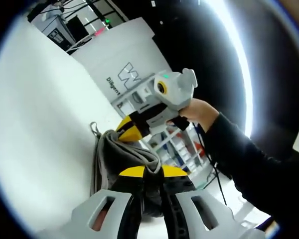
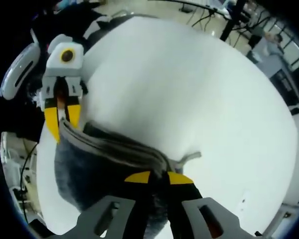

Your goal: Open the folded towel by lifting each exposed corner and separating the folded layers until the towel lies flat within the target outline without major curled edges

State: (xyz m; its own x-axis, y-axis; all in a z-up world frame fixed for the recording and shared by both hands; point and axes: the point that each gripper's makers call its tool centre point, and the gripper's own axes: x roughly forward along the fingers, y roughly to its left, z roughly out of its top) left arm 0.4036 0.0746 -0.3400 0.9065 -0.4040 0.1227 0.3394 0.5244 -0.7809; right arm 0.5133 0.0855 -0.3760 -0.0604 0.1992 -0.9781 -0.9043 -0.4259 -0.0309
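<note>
Now both clamped on the grey towel above the white counter: left gripper, right gripper, seemingly at separate edges.

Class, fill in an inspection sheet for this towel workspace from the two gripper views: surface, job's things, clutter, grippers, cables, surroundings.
Surface: white table, bare where it shows; no target outline can be made out.
Job's things: grey towel, still folded and bunched, with layered edges and a small loop at one end; it hangs lifted between the two grippers.
Clutter: nothing seen on the table.
Grippers: left gripper shut on the towel's edge; right gripper shut on the edge at the other end, held by a hand.
Cables: black cable hanging below the hand.
Surroundings: white sign with dark lettering, shelving, dark stands beyond the table.
</note>
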